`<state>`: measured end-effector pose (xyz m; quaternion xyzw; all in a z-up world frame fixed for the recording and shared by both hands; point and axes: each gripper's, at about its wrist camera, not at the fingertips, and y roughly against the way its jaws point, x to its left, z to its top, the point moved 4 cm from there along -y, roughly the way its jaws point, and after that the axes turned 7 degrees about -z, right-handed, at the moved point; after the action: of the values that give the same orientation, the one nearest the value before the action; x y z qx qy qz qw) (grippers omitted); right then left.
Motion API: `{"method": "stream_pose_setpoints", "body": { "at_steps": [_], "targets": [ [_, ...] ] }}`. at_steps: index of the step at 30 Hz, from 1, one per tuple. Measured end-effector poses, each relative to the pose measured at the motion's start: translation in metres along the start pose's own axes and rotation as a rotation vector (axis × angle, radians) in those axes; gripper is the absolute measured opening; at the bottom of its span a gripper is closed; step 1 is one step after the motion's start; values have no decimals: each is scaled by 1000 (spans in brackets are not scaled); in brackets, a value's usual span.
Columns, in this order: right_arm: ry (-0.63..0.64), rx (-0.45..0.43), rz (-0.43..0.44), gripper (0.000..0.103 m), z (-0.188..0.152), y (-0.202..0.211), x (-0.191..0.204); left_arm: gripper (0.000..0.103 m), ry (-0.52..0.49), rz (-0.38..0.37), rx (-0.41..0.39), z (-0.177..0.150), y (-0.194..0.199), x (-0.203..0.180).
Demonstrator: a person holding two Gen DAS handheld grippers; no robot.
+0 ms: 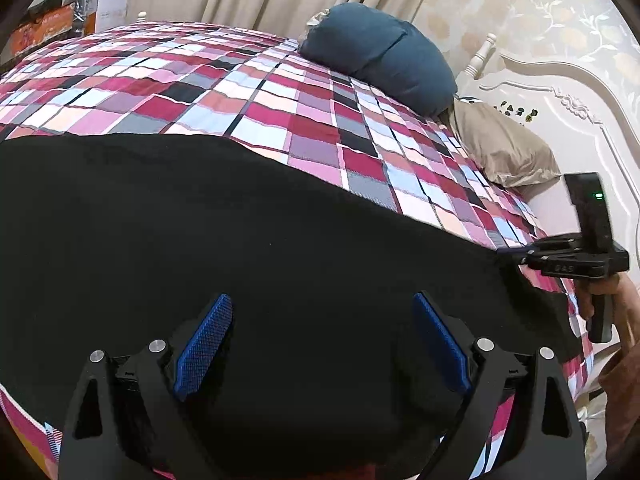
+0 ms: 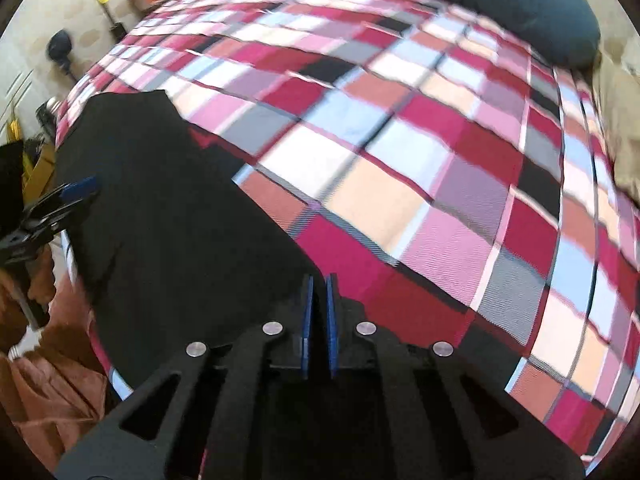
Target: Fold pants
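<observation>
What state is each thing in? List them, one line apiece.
Pants: black, spread flat on the bedspread.
Left gripper: open, over the pants.
Right gripper: shut at the pants' edge; whether it pinches cloth is unclear.
Bedspread: checked, laid smooth.
Blue pillow: lying near the headboard.
Beige pillow: lying beside it.

A checked bedspread fills the frame's middle, a dark blue pillow and a tan pillow lie at upper right beside a white headboard, and boxes sit at upper left.

Even indoor light; strong fisheye bending at edges; right wrist view motion-blurred.
</observation>
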<state>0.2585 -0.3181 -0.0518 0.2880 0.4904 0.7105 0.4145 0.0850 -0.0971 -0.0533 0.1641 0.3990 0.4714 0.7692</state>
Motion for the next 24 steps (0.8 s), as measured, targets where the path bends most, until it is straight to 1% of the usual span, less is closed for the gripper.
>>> {"method": "stream_pose_setpoints", "body": {
  "at_steps": [1, 3, 4, 5, 6, 7, 8, 9, 10, 12, 13, 14, 15, 16, 17, 20, 21, 22, 24],
  "targets": [
    [-14, 30, 37, 6, -2, -9, 0, 90, -2, -1, 7, -1, -1, 0],
    [-43, 8, 57, 15, -3, -8, -7, 90, -10, 0, 28, -6, -5, 1],
    [-78, -8, 74, 27, -4, -2, -12, 90, -14, 2, 31, -7, -6, 2],
    [-125, -37, 87, 43, -6, 7, -21, 90, -23, 5, 35, -9, -6, 3],
    [-205, -106, 99, 51, -12, 25, -37, 90, -32, 5, 34, -10, -6, 4],
    [-267, -162, 113, 61, -19, 41, -47, 90, -35, 3, 32, -10, -5, 4],
    [-344, -223, 132, 66, -30, 59, -62, 90, -37, 0, 29, -10, -4, 5],
    [-406, -261, 137, 67, -41, 72, -72, 90, -37, -3, 27, -10, -3, 6],
    [-510, -311, 130, 67, -63, 89, -91, 90, -36, -6, 25, -10, -3, 7],
    [-679, -361, 88, 68, -105, 110, -121, 90, -31, -10, 23, -10, -3, 8],
    [-808, -378, 28, 68, -143, 120, -142, 90, -28, -13, 21, -10, -3, 7],
    [-884, -385, -3, 68, -168, 123, -154, 90, -23, -21, 20, -10, -3, 5],
    [-1013, -391, -30, 68, -208, 127, -171, 90, -20, -35, 22, -10, -2, 3],
    [-1074, -391, -29, 68, -229, 127, -178, 90, -17, -51, 25, -11, -2, -1],
    [-1136, -394, -21, 68, -256, 127, -180, 90, -20, -68, 28, -12, -1, -6],
    [-1252, -415, -2, 68, -308, 122, -172, 90, -52, -85, 36, -16, -2, -21],
    [-1277, -423, 17, 68, -317, 118, -169, 90, -60, -87, 40, -18, -2, -24],
    [-1310, -436, 57, 68, -327, 112, -160, 90, -66, -89, 47, -19, -3, -27],
    [-1345, -447, 115, 68, -333, 101, -149, 90, -67, -87, 58, -22, -5, -30]
  ]
}}
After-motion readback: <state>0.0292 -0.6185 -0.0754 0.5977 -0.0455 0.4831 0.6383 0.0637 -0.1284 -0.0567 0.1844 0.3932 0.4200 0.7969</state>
